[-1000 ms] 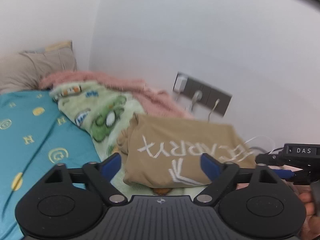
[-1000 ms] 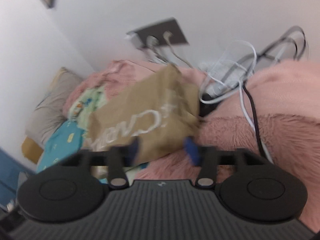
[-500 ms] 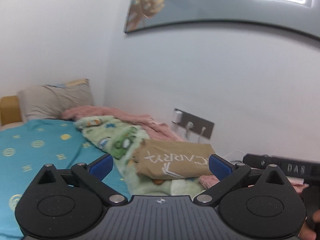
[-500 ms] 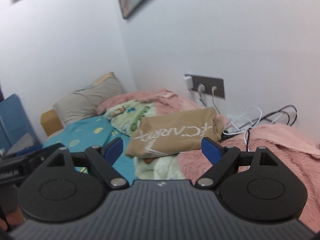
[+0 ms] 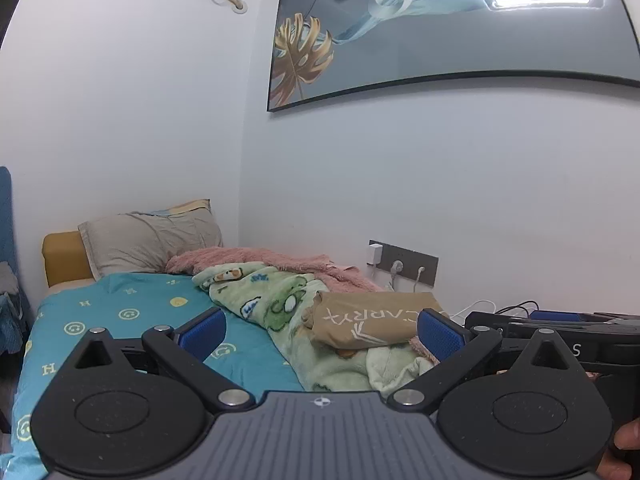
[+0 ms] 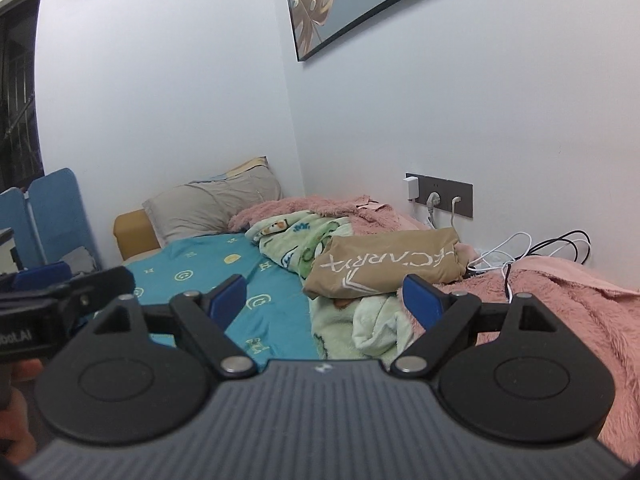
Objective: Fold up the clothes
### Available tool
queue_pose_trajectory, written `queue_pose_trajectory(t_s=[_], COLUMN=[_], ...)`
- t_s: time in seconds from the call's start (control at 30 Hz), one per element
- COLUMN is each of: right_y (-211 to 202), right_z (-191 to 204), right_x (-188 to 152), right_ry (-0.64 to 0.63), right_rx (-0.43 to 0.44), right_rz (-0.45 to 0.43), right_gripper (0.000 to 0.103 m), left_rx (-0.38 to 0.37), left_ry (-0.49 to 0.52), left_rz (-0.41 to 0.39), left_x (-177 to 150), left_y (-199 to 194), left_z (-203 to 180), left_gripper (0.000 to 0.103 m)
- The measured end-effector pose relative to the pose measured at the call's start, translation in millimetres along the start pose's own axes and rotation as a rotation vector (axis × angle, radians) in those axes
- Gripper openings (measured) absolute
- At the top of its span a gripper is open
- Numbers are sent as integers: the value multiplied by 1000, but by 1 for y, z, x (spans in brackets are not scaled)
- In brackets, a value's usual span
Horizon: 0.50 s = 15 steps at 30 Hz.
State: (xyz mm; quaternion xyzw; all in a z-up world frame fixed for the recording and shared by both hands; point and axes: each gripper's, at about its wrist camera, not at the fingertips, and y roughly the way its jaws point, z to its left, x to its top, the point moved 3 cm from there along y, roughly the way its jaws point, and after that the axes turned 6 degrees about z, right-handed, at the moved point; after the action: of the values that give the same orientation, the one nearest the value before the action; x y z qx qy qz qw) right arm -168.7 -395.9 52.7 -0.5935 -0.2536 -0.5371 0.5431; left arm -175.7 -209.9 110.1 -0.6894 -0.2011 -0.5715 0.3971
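Note:
A folded tan garment with white lettering (image 5: pixel 372 320) lies on a green cartoon blanket (image 5: pixel 280 300) near the wall; it also shows in the right wrist view (image 6: pixel 384 266). My left gripper (image 5: pixel 320 332) is open and empty, held back from the bed and well short of the garment. My right gripper (image 6: pixel 326 300) is open and empty too, also held back from it. The right gripper's body shows at the right edge of the left wrist view (image 5: pixel 560 332).
A teal patterned sheet (image 6: pixel 224 280) covers the bed, with a grey pillow (image 6: pixel 216 204) at the head. A pink fluffy blanket (image 6: pixel 560 308) lies to the right. A wall socket panel (image 6: pixel 440 196) has chargers and cables (image 6: pixel 520 248) trailing onto the bed. A framed picture (image 5: pixel 440 28) hangs above.
Both grippers have pulled back and up from the folded tan garment, which stays on the blankets. The right gripper let go of it and opened wider.

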Motion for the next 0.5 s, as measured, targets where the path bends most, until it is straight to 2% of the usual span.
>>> queue_pose_trajectory(t_s=[0.5], right_y=[-18], right_z=[17], right_x=[-12], right_ry=[-29], right_rx=[-45], right_rz=[-16], right_gripper=[87], left_rx=[-7], left_ry=[-32], left_rz=[-22], left_x=[-4], left_y=[-21], left_z=[18], left_gripper=[103])
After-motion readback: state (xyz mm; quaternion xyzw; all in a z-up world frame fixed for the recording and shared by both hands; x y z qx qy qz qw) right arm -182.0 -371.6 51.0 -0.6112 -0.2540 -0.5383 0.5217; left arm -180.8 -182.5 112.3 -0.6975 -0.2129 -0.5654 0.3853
